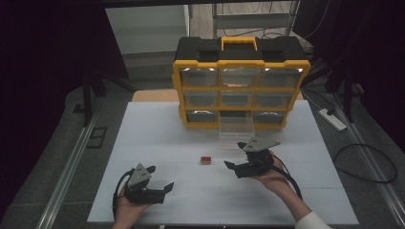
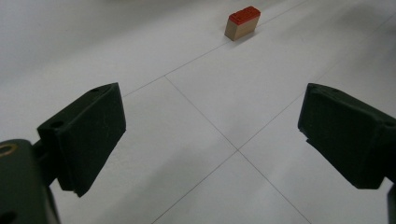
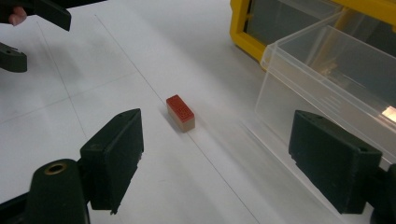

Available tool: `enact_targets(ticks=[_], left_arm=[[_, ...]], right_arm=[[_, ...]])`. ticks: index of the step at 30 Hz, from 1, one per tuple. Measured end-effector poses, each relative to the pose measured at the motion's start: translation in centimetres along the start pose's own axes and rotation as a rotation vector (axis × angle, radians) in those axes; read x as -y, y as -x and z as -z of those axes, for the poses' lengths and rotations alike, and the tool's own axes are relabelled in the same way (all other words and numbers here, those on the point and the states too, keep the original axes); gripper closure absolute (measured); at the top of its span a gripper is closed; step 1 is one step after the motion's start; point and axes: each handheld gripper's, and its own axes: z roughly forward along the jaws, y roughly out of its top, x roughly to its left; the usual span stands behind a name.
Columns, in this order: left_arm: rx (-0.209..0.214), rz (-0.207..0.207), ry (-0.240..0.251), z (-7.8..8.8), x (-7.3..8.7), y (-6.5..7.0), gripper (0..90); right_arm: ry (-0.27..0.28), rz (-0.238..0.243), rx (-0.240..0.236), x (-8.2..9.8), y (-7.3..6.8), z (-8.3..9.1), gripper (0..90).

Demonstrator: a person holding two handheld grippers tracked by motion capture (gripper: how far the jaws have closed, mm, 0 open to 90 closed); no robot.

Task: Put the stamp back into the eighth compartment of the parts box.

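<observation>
Left tongs (image 1: 154, 180): spread apart, grasping nothing, resting near-left on the worktop (image 1: 157, 138), likely waiting.
Red-topped block (image 1: 206, 160): lying free mid-worktop, between both tongs.
Right tongs (image 1: 236, 167): splayed wide, aimed at the block, probably lining up a pick.
Clear drawer (image 1: 235, 130): pulled out of the yellow organiser (image 1: 239, 86), far side, seemingly ready to receive.

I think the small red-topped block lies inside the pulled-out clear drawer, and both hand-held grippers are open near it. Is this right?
Not quite. The red-topped block lies on the white table, outside the clear drawer and apart from it; the right gripper view shows this. The rest holds: the left hand-held gripper and the right hand-held gripper are both open, empty, near the block.
</observation>
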Motion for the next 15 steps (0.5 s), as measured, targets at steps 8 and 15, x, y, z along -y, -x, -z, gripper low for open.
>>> enact_targets(ticks=[8, 15], left_arm=[[0.002, -0.005, 0.001, 0.0, 0.0, 0.0, 7.7], [0.002, -0.003, 0.0, 0.0, 0.0, 0.1, 7.7]], right_arm=[[-0.009, 0.015, -0.022, -0.5, -0.6, -0.9, 18.8], [-0.011, 0.024, -0.032, -1.0, -0.8, -1.7, 18.8]])
